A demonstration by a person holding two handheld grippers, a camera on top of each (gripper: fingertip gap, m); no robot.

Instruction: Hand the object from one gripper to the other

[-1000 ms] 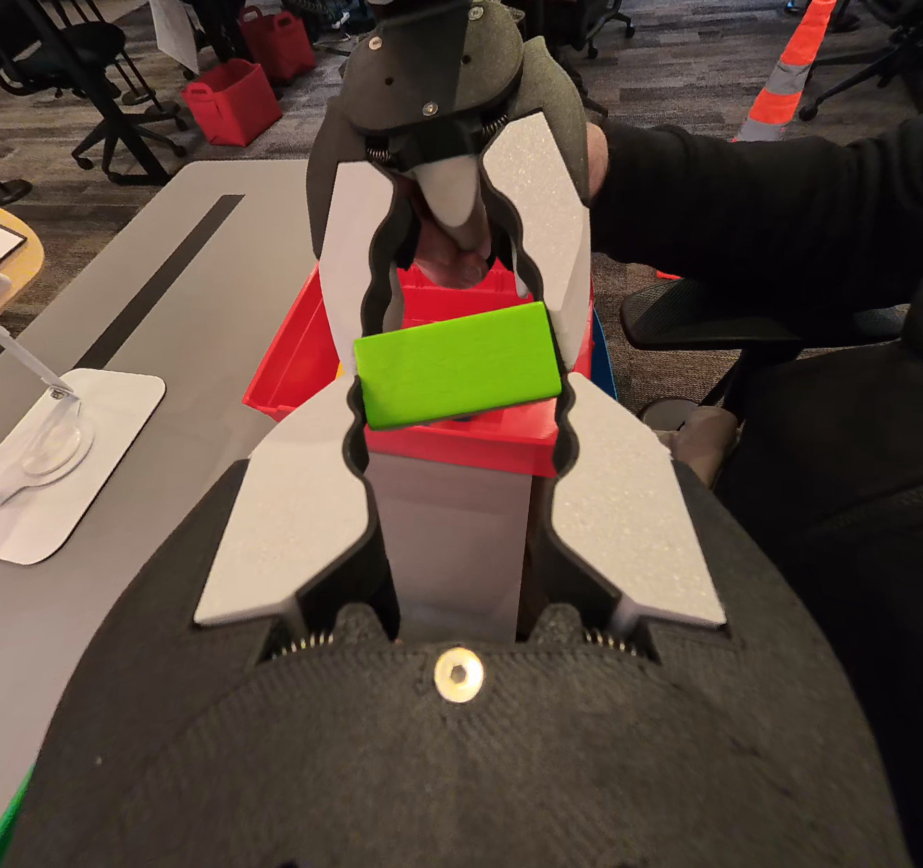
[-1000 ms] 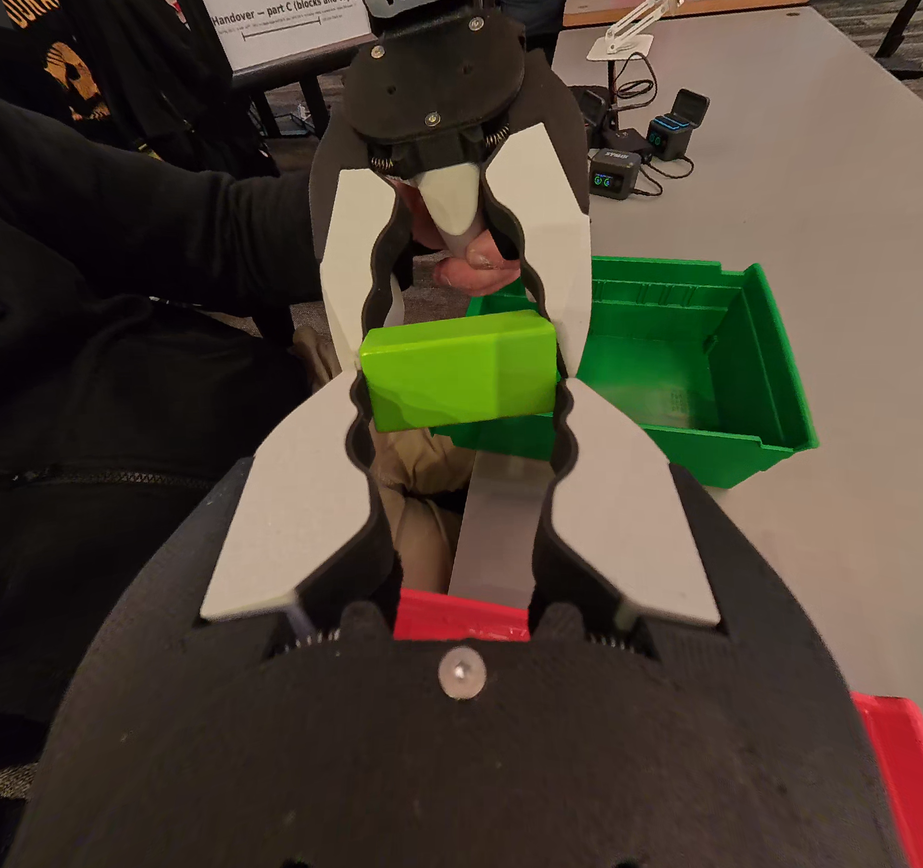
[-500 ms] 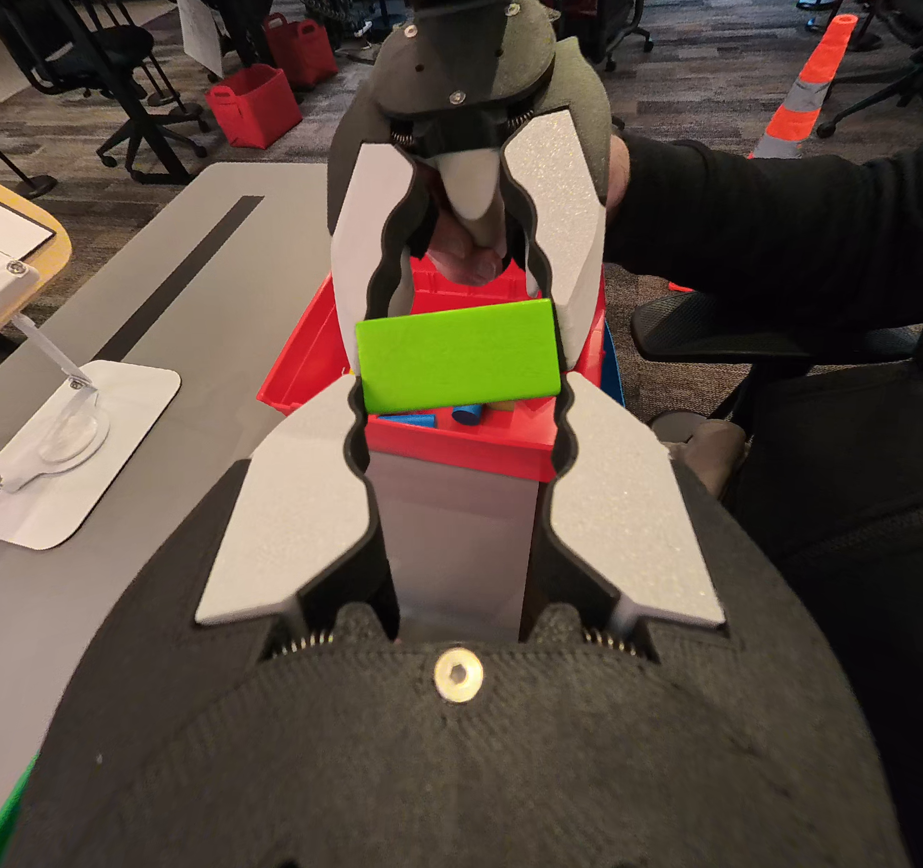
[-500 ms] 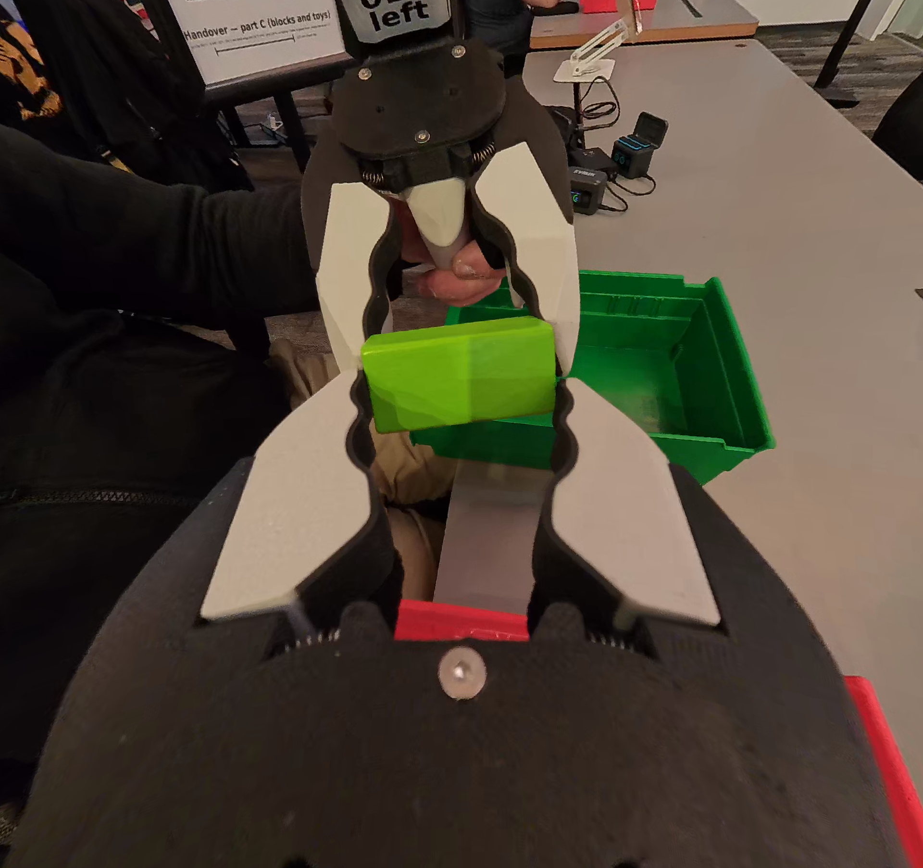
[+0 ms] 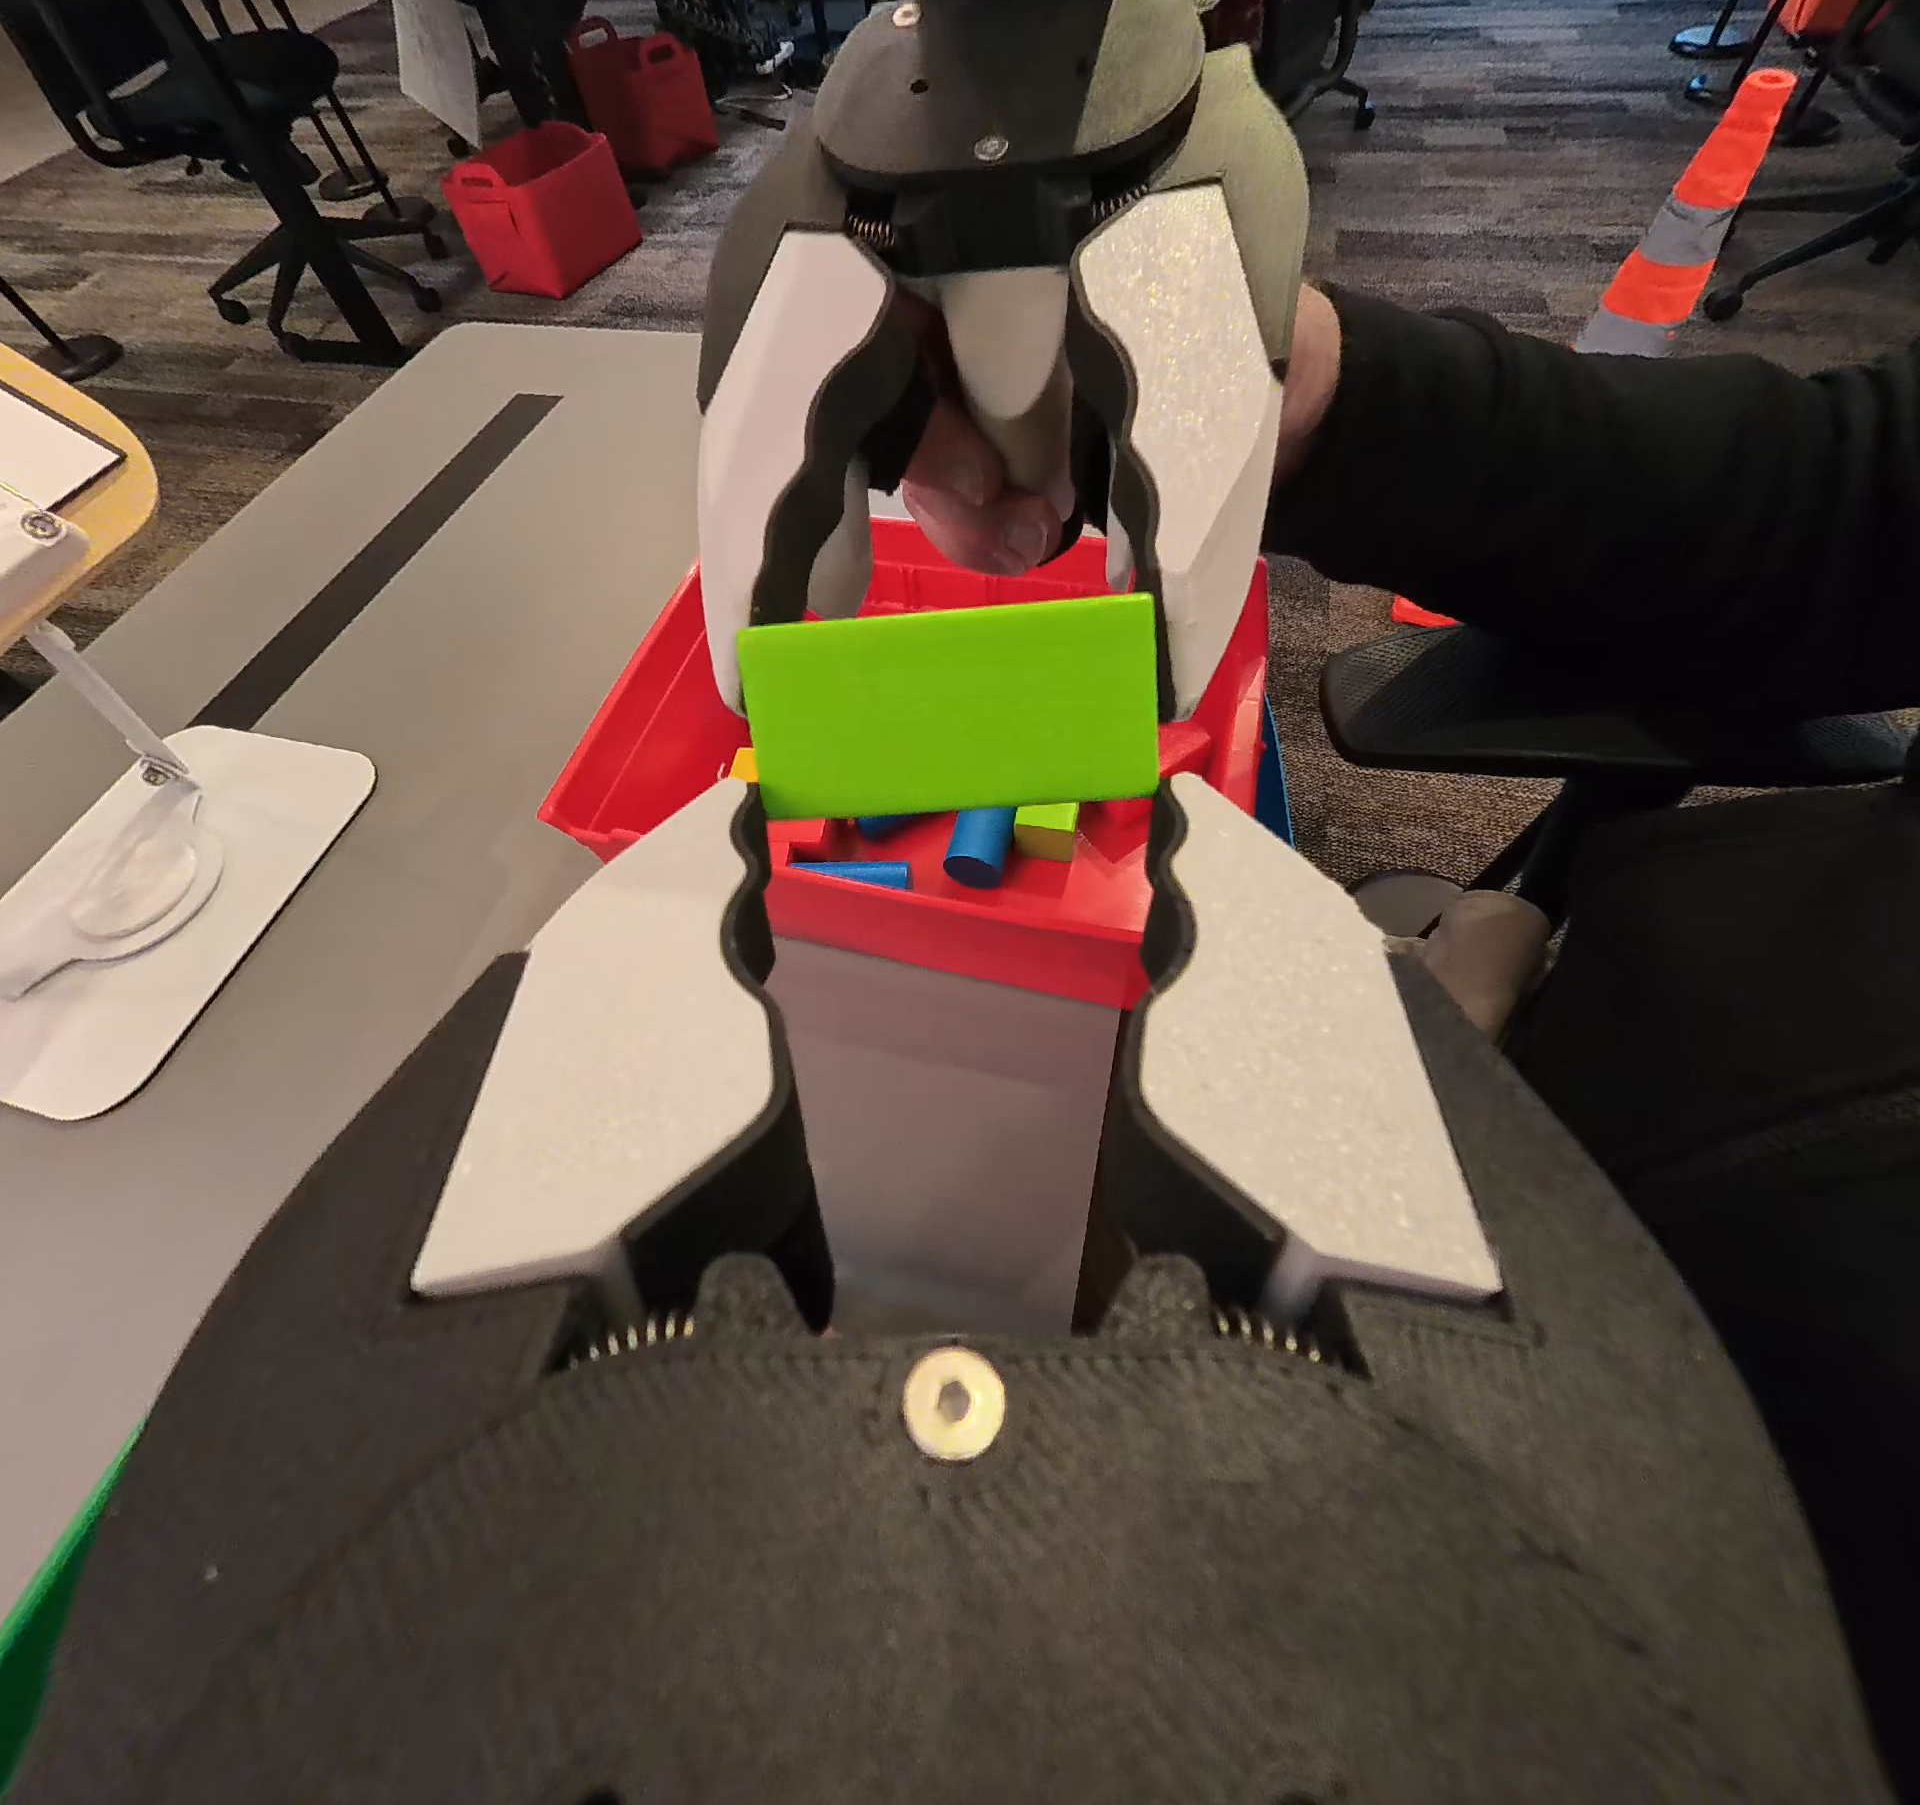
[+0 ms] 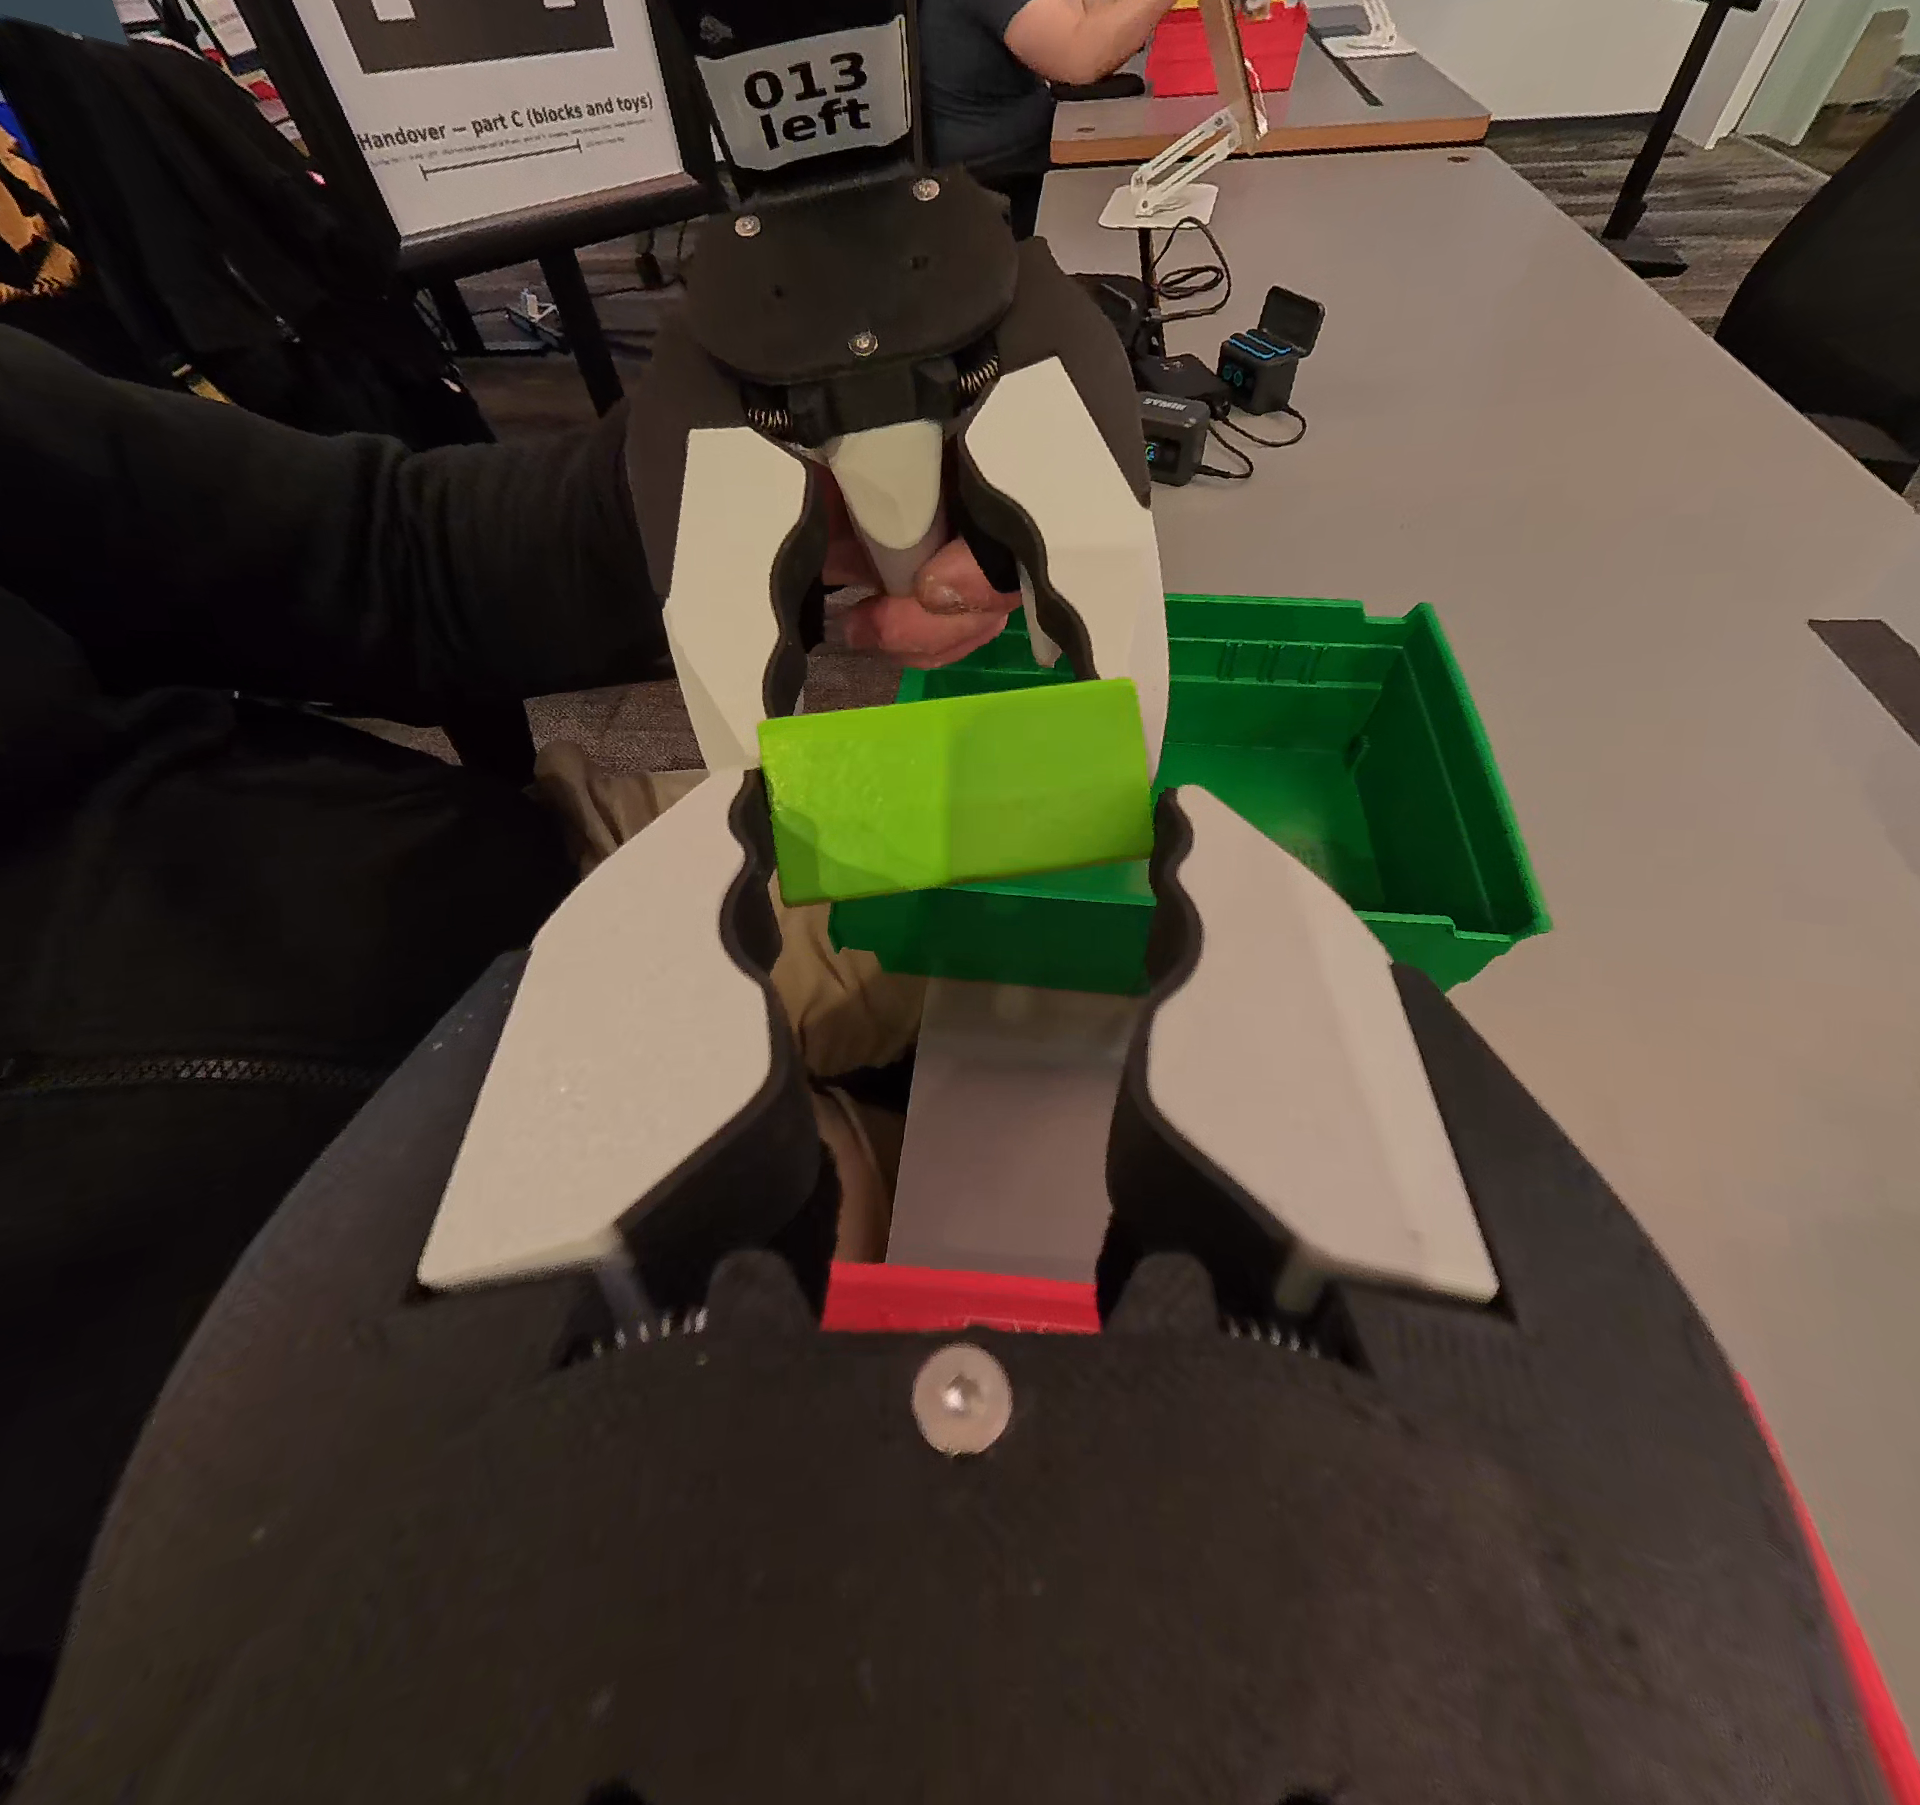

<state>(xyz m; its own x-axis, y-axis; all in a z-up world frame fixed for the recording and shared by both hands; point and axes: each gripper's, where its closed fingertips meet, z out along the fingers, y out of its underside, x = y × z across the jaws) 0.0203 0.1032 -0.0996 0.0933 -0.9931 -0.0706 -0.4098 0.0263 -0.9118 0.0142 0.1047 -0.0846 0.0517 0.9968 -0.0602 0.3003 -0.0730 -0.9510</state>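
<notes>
A bright green block [image 5: 951, 706] hangs in the air between my two grippers, which face each other. My right gripper [image 6: 958, 799] is shut on the green block [image 6: 956, 789], its fingertips well along both ends. It shows opposite in the left wrist view [image 5: 951, 706], clamping the block's sides. My left gripper [image 5: 954, 799] has its jaws about as wide as the block, and its tips reach only the block's bottom edge. It looks loose around the block. It shows opposite in the right wrist view [image 6: 935, 737].
A red bin [image 5: 935, 934] with several coloured blocks stands on the grey table [image 5: 416, 612] under the grippers. An empty green bin [image 6: 1455, 799] stands behind the block. A white stand base [image 5: 177, 903] is at the left. Chargers [image 6: 1257, 363] lie farther back. Less than 4 cm separates the two grippers' tips.
The block has stayed deep in the right gripper's fingers and has slid out toward the left gripper's tips. The two grippers have drawn slightly apart and risen above the red bin.
</notes>
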